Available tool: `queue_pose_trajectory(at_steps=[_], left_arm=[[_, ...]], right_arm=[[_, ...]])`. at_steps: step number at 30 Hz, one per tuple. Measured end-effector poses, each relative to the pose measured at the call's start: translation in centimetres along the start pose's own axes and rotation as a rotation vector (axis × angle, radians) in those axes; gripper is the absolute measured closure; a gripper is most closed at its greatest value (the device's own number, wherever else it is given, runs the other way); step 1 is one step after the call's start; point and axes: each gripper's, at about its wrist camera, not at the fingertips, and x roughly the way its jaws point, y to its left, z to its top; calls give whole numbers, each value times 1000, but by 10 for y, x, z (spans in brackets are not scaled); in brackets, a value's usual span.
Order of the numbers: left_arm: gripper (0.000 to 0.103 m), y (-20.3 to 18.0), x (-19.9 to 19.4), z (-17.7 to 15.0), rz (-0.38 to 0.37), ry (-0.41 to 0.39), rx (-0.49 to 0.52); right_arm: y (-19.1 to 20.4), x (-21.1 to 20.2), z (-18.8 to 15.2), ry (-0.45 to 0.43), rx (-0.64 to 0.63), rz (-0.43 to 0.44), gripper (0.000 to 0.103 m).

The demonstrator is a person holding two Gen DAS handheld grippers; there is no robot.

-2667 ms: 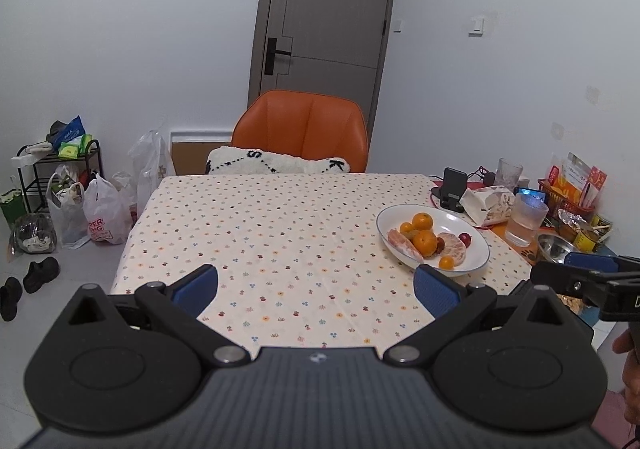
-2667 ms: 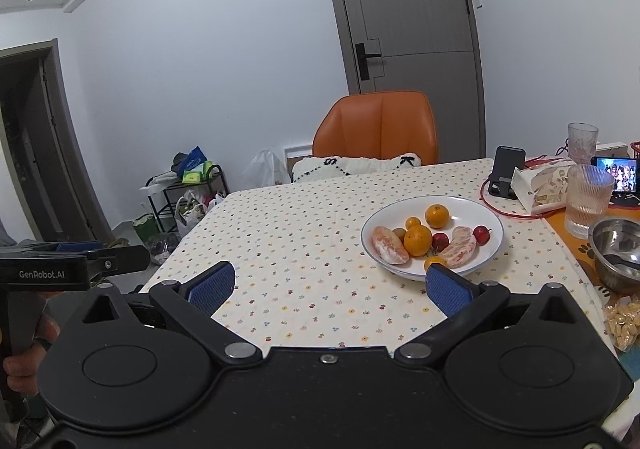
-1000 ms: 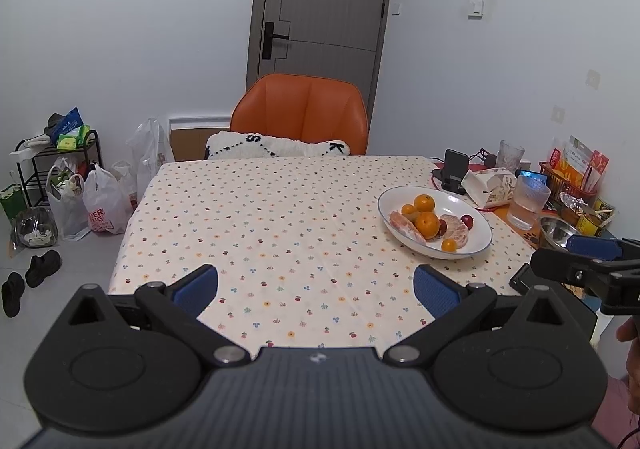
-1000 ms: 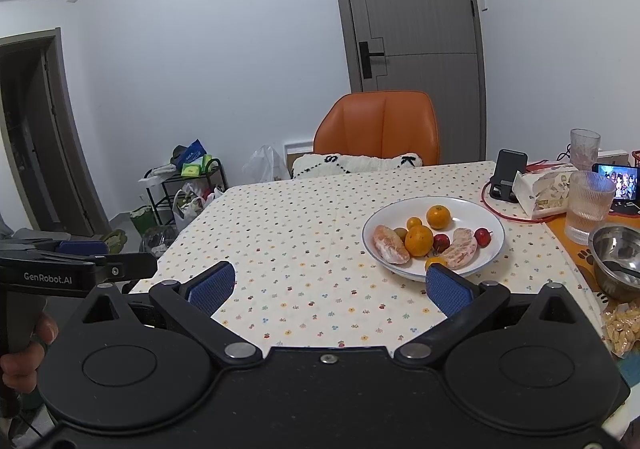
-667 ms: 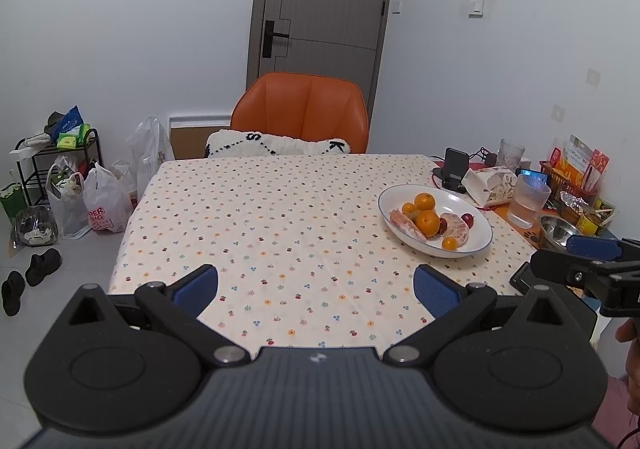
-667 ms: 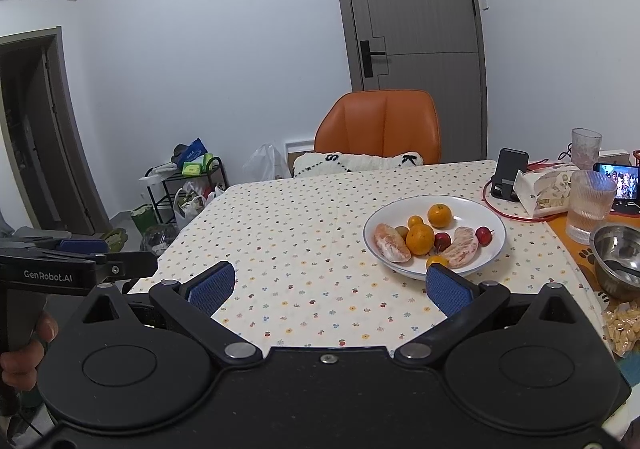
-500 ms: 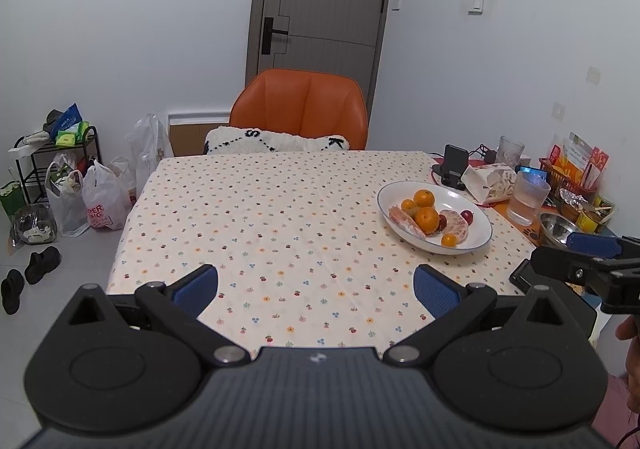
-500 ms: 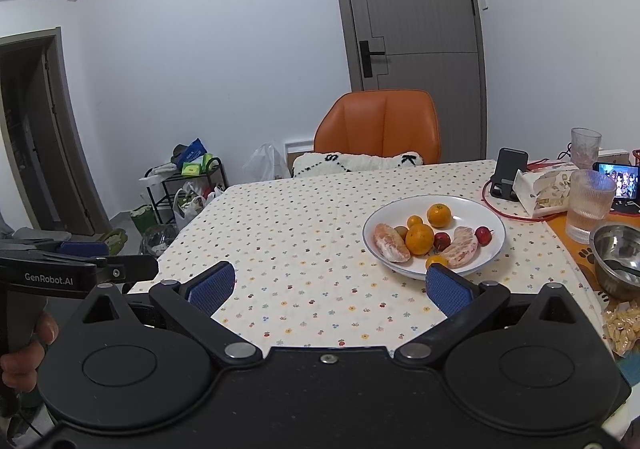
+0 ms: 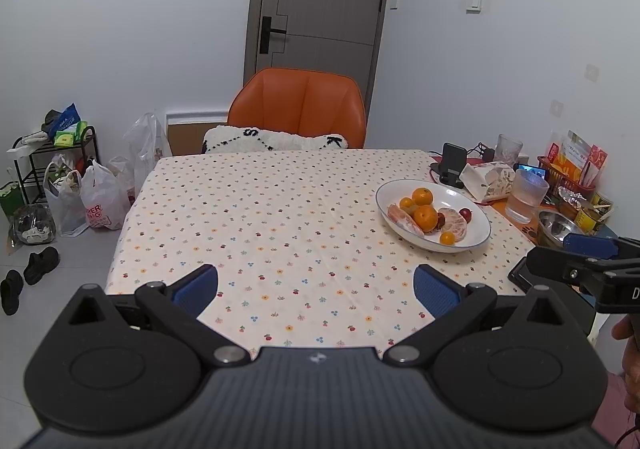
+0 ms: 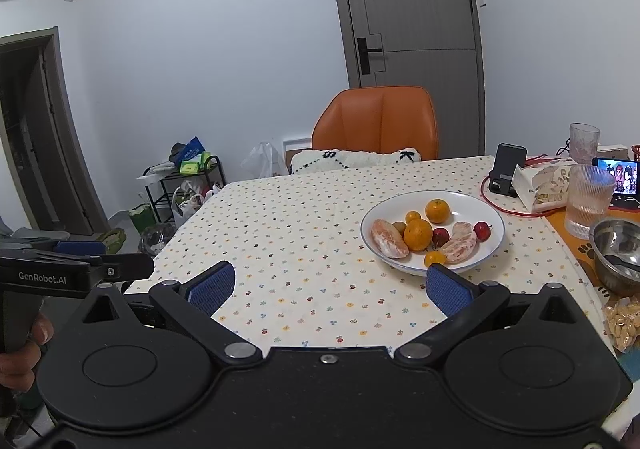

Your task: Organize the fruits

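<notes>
L claw (image 9: 315, 287): mine, held low at the near table edge; jaws wide apart, nothing between the blue pads. Aimed over bare cloth, prob. parked, well apart from the fruit.
Tablecloth (image 9: 260, 217): dotted, covers the table; no loose fruit on it that I can see.
Chair (image 9: 298, 109): orange, pushed in at the far side w/ a white cushion; out of my way.
R claw (image 10: 327, 287): mine, also at the near edge; jaws spread wide, holding nothing. R pad sits just in front of the plate rim in its own view, so closest to the fruit.
Plate (image 10: 468, 205): white, blue rim, on the R half of the table; holds all the fruit in view.
Oranges (image 10: 418, 235): mid-plate, w/ smaller ones around; touching neighbours.
Peeled segments (image 10: 389, 239): one L, one R of the big orange; soft, would bruise under a hard squeeze.
Red fruits (image 10: 482, 231): small, toward the plate's R side.
Status: fruit lies gathered on one plate; fits either sorted onto it or waiting to be taken off. Can't tell which.
Steel bowl (image 10: 616, 249): R of plate, near the table edge.
</notes>
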Motion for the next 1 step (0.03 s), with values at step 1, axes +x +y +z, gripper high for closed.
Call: queue_pose_trajectory(at_steps=[1], left_arm=[[0, 0, 0, 0, 0, 1, 0]], right_arm=[[0, 0, 0, 0, 0, 0, 0]])
